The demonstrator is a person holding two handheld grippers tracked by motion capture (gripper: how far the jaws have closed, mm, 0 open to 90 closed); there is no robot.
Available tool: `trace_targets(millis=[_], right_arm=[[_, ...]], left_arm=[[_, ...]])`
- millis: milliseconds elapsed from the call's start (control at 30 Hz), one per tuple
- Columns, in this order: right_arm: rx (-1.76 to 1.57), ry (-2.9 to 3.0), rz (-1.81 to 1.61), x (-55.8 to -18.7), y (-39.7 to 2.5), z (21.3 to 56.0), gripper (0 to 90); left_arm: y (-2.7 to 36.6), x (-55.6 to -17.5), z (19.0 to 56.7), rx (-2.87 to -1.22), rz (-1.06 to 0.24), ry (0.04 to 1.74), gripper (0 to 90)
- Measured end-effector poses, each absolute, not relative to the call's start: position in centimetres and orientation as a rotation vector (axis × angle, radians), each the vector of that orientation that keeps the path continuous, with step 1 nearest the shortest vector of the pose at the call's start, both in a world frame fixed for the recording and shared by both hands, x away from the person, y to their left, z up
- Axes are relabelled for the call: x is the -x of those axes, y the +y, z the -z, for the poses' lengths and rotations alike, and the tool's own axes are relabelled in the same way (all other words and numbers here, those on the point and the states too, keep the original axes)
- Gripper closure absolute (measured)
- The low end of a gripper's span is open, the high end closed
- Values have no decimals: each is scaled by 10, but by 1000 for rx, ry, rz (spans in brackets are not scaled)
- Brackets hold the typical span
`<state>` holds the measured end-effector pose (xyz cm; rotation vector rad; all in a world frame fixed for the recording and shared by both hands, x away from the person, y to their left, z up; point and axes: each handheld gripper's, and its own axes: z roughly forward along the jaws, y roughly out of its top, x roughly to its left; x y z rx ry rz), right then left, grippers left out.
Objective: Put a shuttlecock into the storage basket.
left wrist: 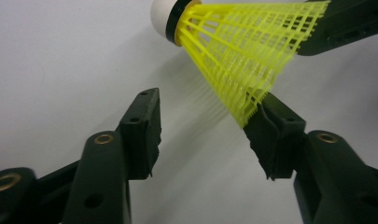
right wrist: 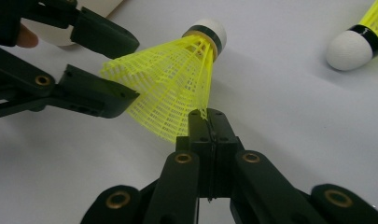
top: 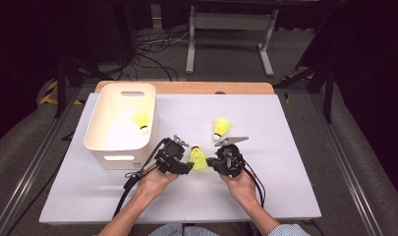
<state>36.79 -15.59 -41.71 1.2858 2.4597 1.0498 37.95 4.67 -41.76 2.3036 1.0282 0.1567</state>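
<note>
The right gripper [right wrist: 209, 122] has its jaws pressed together on the rim of a yellow shuttlecock [right wrist: 170, 84], pinching the net skirt so the white cork tip points up and away from it. The left gripper [left wrist: 210, 135] stands wide, one jaw on either side of the skirt's open end, with the far jaw just touching the mesh; it looks like a hand-over between the two. To do it well, the left jaws should slide a little farther over the skirt and close gently before the right lets go, since the mesh is soft and would crumple under a hard squeeze.

A second shuttlecock [top: 221, 129] lies just beyond the right gripper, and a third seems to rest inside the white bin [top: 99, 129] beyond the left one, though it is faint there. The work surface is a plain white table [top: 285, 162]; around it are grey carpet, cables and dark curtains.
</note>
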Motion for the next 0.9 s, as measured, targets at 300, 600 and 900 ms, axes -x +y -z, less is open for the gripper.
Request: trace_targets(millis=[300, 600, 900], right_arm=[[-1254, 2487, -1068, -366, -147, 417, 900], [-1220, 2499, -1081, -363, -148, 419, 887], [-1174, 2484, -1096, -359, -152, 417, 721]], left_arm=[[48, -380, 418, -2296, -180, 1028, 781], [44, -384, 417, -2283, -183, 1065, 891], [41, -388, 412, -2309, -205, 1077, 897]])
